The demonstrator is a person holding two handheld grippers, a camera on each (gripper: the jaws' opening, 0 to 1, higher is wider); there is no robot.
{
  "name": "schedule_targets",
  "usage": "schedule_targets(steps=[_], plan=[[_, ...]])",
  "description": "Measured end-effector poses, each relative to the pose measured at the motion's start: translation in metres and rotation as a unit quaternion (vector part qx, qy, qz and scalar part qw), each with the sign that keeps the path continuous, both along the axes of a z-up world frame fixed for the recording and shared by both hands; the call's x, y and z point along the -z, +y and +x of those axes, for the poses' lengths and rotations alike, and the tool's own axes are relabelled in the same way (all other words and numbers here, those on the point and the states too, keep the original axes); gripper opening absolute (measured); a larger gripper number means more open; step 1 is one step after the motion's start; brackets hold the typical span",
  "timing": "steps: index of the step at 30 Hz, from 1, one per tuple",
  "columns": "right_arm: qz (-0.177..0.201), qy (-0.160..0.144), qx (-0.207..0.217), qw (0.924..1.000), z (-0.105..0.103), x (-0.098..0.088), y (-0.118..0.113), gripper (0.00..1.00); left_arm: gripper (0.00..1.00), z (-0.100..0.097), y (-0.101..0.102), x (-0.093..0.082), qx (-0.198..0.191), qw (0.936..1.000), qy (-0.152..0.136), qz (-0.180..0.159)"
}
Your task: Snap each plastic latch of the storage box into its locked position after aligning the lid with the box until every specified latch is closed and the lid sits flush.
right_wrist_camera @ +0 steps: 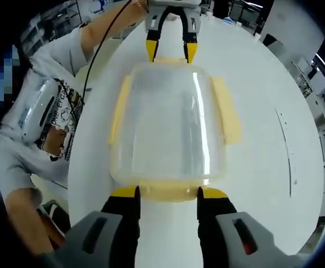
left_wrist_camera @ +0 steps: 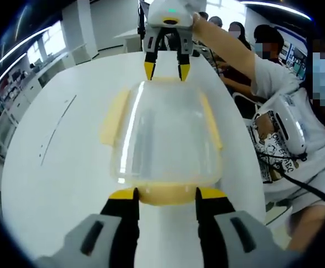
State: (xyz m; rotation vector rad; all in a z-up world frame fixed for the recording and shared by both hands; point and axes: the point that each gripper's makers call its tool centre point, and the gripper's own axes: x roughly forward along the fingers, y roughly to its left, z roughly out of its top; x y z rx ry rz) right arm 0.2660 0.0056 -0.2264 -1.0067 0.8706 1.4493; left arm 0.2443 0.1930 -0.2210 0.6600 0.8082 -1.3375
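On white table [left_wrist_camera: 51, 167], storage box [left_wrist_camera: 165, 139] lidded; left gripper [left_wrist_camera: 165, 195] and right gripper [right_wrist_camera: 165, 195], jaws spread, straddle opposite end latches [left_wrist_camera: 165, 192]. Next: press both down, likely together.

Left gripper view: looks down along its own jaws from one end of the storage box [left_wrist_camera: 165, 137], close above the white table [left_wrist_camera: 56, 167]. Right gripper view: faces it from the opposite end. Both share the box [right_wrist_camera: 171, 125] and table [right_wrist_camera: 263, 139].
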Motion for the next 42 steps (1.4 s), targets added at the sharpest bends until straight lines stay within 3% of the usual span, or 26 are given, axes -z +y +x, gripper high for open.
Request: schedule_targets(steps=[26,30,37,40,41,42], plan=[[0.027,0.019,0.007,0.9994,-0.012,0.001,0.003,0.4,0.4,-0.002,0.006,0.001,0.012,0.9997,0.02,0.011],[0.034,-0.001,-0.018,0.9992,-0.012,0.004,0.003,0.4,0.5,0.006,0.008,-0.002,0.005,0.9999,-0.013,0.002],[0.05,-0.015,-0.023,0.9984,-0.007,-0.002,0.0,0.4,0.59,0.013,0.017,-0.004,-0.023,0.9993,-0.027,0.008],[0.054,-0.018,-0.013,0.9983,-0.004,-0.004,-0.005,0.4,0.59,0.016,0.026,-0.005,-0.035,0.9988,-0.031,0.019],[0.054,-0.028,-0.008,0.9981,-0.001,-0.005,-0.007,0.38,0.56,0.016,0.029,-0.006,-0.038,0.9986,-0.031,0.022],[0.055,-0.036,-0.008,0.9978,0.002,-0.005,-0.009,0.35,0.46,0.022,0.034,-0.007,-0.046,0.9974,-0.047,0.03]])
